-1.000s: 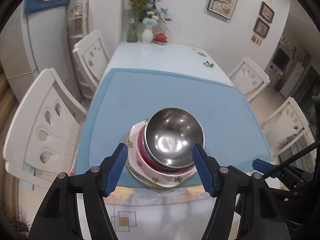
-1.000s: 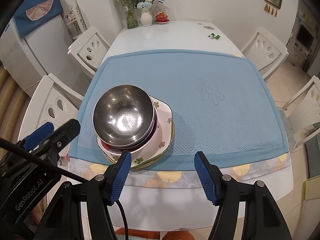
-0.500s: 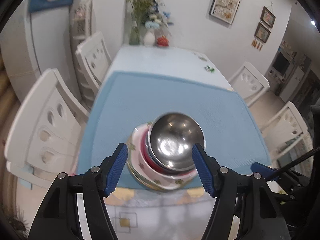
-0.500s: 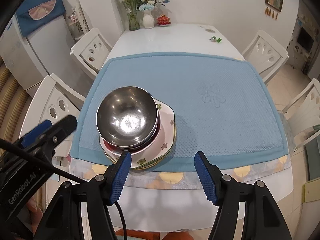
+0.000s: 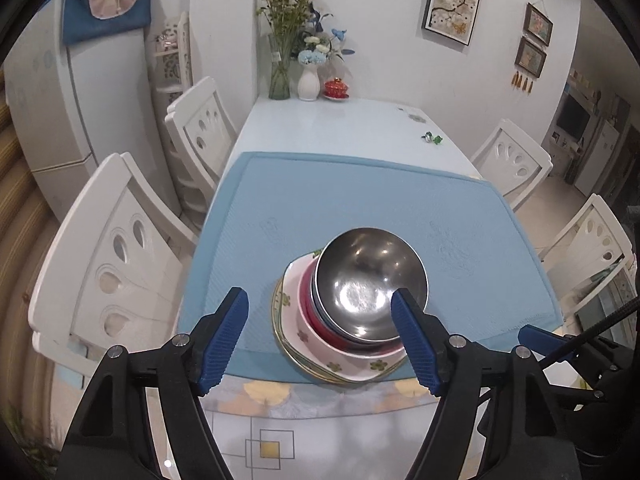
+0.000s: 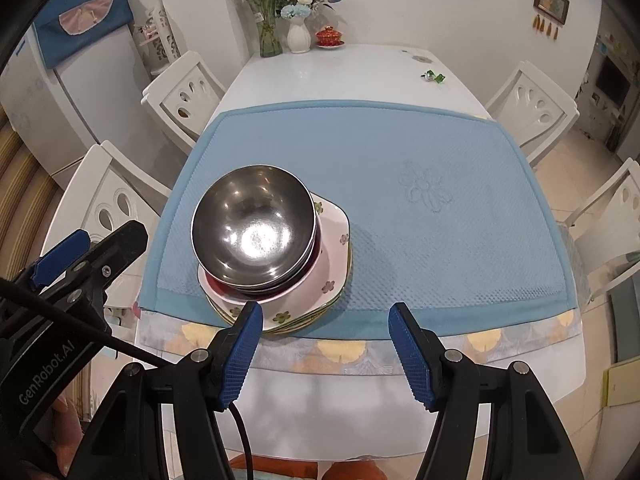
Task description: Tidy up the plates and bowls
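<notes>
Counter: long white top, chairs along both sides, vases and a red lidded cup at the far end. Blue mat: covers the near half of the counter, embossed flower right of centre. Stack of plates and bowls, near-left part of the mat, close to its front edge: at the bottom thin gold-rimmed plates, barely showing; on these a squarish white floral plate; on that a red bowl; on top, nested steel bowls, the uppermost steel bowl open upward and shiny. The stack looks complete and roughly centred, the bowls sitting slightly left of the plate's middle. Left claw: jaws apart and have just been opening further, nothing gripped; in its own view the stack lies straight ahead and below, between the blue pads but beyond them, untouched. Right claw: jaws about half apart, empty; the stack lies ahead and to its left, its left pad just short of the plate's near edge, with bare mat straight ahead. Key relation: the left claw is lined up on the stack and is judged the nearer; the round stack has no long axis, so any approach angle serves. Green trinket: far right of the counter, well apart.
</notes>
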`<state>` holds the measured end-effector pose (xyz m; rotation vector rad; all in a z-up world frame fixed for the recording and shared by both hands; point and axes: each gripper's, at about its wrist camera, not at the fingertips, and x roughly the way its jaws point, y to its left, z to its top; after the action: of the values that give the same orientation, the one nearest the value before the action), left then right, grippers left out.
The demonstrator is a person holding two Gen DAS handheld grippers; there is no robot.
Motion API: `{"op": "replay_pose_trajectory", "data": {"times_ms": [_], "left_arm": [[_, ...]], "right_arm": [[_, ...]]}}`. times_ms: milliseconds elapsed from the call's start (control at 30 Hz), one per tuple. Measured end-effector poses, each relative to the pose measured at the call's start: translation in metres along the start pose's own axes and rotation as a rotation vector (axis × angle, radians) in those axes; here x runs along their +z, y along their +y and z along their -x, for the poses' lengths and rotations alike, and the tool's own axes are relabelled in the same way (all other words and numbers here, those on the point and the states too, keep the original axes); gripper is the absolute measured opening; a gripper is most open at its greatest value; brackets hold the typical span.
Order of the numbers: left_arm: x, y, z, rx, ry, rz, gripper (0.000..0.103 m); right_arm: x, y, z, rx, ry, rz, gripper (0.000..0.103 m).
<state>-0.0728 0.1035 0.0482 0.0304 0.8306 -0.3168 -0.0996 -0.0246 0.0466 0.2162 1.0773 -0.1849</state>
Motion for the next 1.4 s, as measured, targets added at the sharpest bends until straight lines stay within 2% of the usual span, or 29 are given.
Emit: {"op": "replay_pose_trajectory", "data": {"times_ms": [467,600,733,933,1400], "left_arm": [[-0.002,-0.005,-0.007,-0.016,0.049,-0.011,0.072],[-0.001,-0.009,-0.004,0.022,0.008,-0.035,0.072],[0.000,-0.011,-0.003,0.074,-0.028,-0.065,0.079],[0.004,-0.006,-0.010,0.036,0.017,-0.044,0.079],[0.010,-0.008,-0.027,0.026,0.059,-0.059,0.079]], "right_arm": [[-0.001,-0.006,-0.005,0.004,0.023,-0.024,0.063],[-0.001,-0.005,-0.006,0.005,0.026,-0.025,0.063],[0.000,-0.005,-0.009,0.003,0.032,-0.024,0.063],[0.003,-0.008,-0.013,0.008,0.041,-0.040,0.063],[0.008,-0.011,-0.022,-0.004,0.061,-0.062,0.063]]}}
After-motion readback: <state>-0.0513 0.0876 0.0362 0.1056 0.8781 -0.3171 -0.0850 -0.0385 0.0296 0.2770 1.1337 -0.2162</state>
